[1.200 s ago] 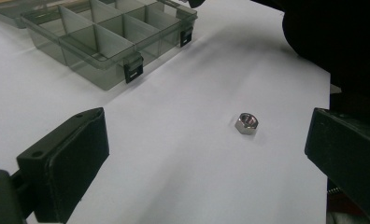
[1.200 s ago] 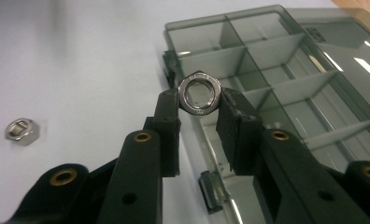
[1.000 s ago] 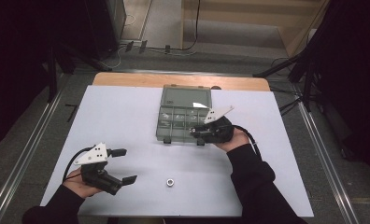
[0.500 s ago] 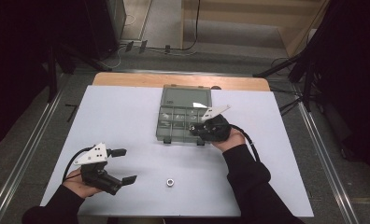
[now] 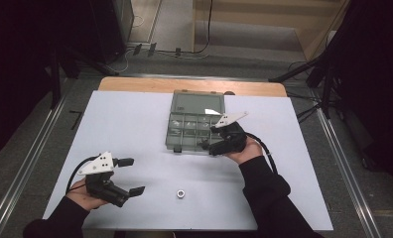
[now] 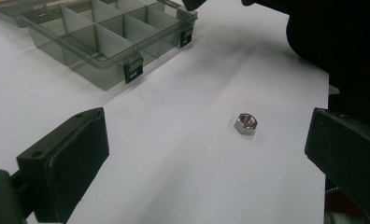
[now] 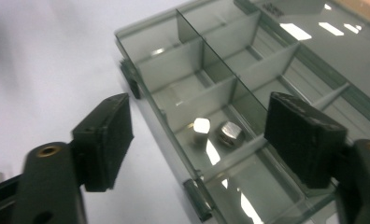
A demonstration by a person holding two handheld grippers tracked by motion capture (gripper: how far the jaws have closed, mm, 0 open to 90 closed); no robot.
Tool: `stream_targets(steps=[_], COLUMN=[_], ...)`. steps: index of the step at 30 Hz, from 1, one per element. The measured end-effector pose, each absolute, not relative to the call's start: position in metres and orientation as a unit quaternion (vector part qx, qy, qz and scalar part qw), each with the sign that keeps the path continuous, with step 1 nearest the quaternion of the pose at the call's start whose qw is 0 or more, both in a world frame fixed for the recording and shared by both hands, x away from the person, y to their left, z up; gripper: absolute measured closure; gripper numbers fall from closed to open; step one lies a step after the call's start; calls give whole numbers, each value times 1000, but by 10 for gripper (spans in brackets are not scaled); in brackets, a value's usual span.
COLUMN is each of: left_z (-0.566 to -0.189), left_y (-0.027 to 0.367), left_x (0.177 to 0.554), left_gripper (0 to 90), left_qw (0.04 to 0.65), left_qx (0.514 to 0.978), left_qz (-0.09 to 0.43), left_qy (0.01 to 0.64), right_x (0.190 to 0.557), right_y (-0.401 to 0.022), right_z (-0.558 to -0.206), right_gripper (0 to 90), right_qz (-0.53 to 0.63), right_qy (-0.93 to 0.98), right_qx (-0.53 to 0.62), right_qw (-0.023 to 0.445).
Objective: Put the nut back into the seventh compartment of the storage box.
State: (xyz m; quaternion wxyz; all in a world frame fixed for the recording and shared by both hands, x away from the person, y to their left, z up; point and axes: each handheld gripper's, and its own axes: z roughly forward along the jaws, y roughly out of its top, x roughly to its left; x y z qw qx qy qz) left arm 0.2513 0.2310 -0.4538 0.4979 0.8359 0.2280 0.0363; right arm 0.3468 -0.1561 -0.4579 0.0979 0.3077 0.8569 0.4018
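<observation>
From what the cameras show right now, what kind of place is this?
Probably a lab or studio set up for recording, not a home. A white table stands between metal floor rails, with dark stand legs and cables on the floor behind it.

Seen along the left gripper (image 6: pixel 206 158), jaws wide apart with nothing between the pads, over a white table (image 6: pixel 183 186). Ahead, lying loose on the table nearer the right-hand jaw, a hex nut (image 6: pixel 246 123). Farther off at upper left, a clear grey box (image 6: pixel 103 42) with dividers and two dark latches on its near wall, well apart from the nut.
</observation>
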Motion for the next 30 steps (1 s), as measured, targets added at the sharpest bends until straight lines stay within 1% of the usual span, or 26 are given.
stream_targets(steps=[1, 3, 9, 13, 20, 24, 30], left_z=[-454, -454, -453, -453, -455, -455, -455], left_y=[231, 231, 232, 232, 232, 233, 232], left_x=[251, 252, 252, 252, 253, 253, 253], left_gripper=[0, 0, 0, 0, 0, 0, 0], left_qw=[498, 498, 500, 498, 490, 490, 494], left_qx=[836, 836, 834, 835, 837, 837, 835], left_qz=[36, 37, 36, 37, 38, 39, 37], left_qy=[228, 229, 231, 233, 239, 242, 240], right_x=[347, 341, 327, 317, 302, 294, 286], right_y=[-156, -155, -151, -145, -135, -130, -126], right_z=[-458, -454, -448, -444, -445, -445, -448], right_gripper=[234, 202, 199, 202, 216, 205, 195], right_qz=[402, 418, 431, 434, 428, 434, 431], right_qy=[857, 848, 851, 855, 867, 867, 869], right_qx=[308, 310, 289, 275, 249, 241, 238], right_qw=[98, 100, 81, 77, 62, 49, 44])
